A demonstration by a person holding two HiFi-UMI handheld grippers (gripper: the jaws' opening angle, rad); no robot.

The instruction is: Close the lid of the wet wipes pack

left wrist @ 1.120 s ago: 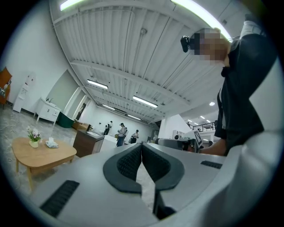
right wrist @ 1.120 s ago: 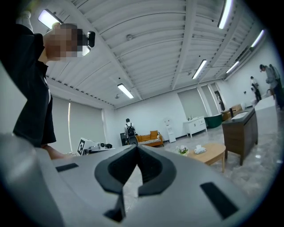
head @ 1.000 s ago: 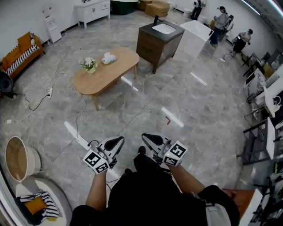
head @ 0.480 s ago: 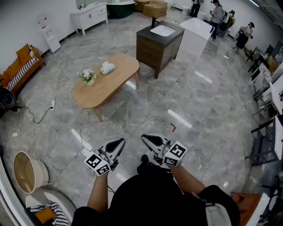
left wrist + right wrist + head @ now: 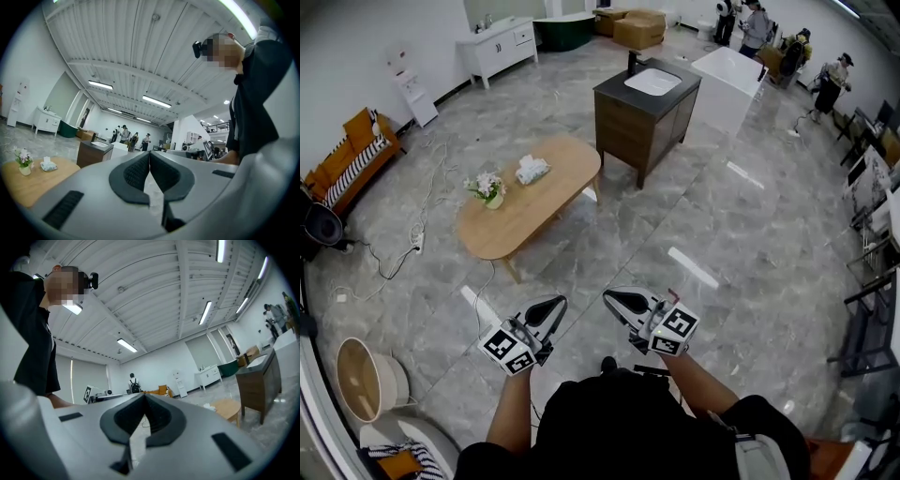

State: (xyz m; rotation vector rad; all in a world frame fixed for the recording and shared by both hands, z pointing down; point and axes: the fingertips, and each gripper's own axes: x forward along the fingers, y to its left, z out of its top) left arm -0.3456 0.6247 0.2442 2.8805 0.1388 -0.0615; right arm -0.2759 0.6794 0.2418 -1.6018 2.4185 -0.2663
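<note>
Grey marker-cubed left gripper point(image 5: 546, 306) and right gripper point(image 5: 617, 299), jaws together on nothing, held close to the body, probably for walking. The white wet wipes pack point(image 5: 532, 170) lies on the far-left oval wooden desk point(image 5: 568, 141), well apart.

Oval wooden table point(image 5: 555, 178) bearing flower vase point(image 5: 490, 190), dark sink cabinet point(image 5: 639, 120) beyond, round basket point(image 5: 362, 381) at left

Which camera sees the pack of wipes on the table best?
The head view: the wet wipes pack lies unobstructed on the wooden table. The left gripper view shows it small, side-on; the right gripper view, only a pale speck.
</note>
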